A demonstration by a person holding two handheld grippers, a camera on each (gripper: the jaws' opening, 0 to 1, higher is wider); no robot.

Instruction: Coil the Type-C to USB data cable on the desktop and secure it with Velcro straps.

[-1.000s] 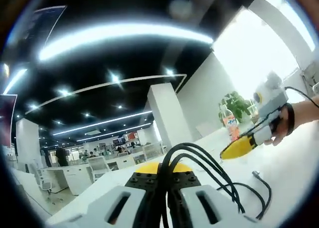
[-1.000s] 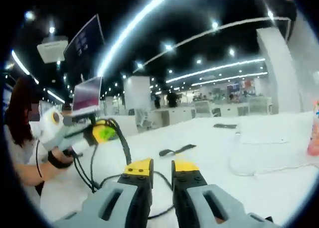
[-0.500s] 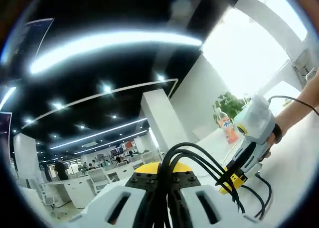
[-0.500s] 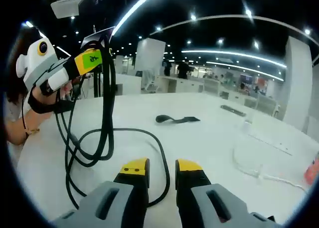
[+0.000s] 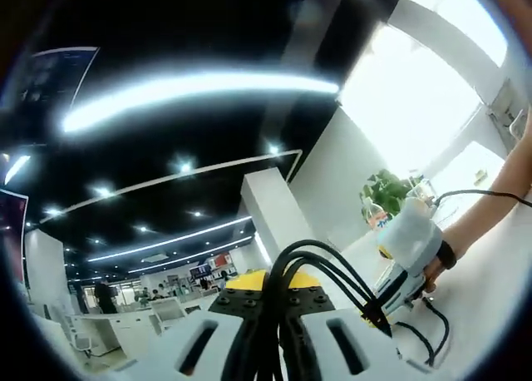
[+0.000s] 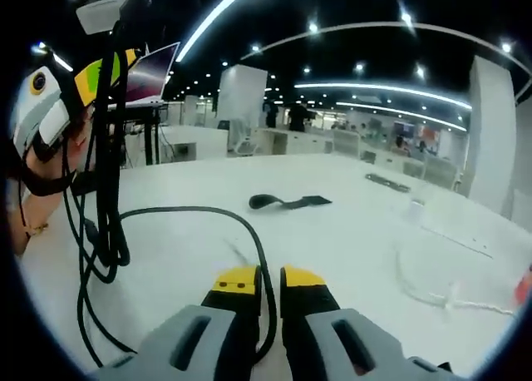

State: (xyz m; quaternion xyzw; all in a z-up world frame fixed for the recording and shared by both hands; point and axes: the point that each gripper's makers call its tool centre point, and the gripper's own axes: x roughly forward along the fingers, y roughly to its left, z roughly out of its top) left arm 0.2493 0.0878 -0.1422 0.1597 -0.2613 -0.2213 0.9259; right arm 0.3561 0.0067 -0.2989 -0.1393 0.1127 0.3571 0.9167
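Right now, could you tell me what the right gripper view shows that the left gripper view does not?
The right gripper view alone shows the black Velcro strap lying on the white desk, with a loose white cable to the right.

The left gripper view alone shows a potted plant by the bright window.

Both show the black data cable, looped through the left gripper and running between the right gripper's jaws.

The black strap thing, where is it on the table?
In the right gripper view, the Velcro strap lies flat on the white table, beyond the black cable loop, straight ahead of the right gripper.
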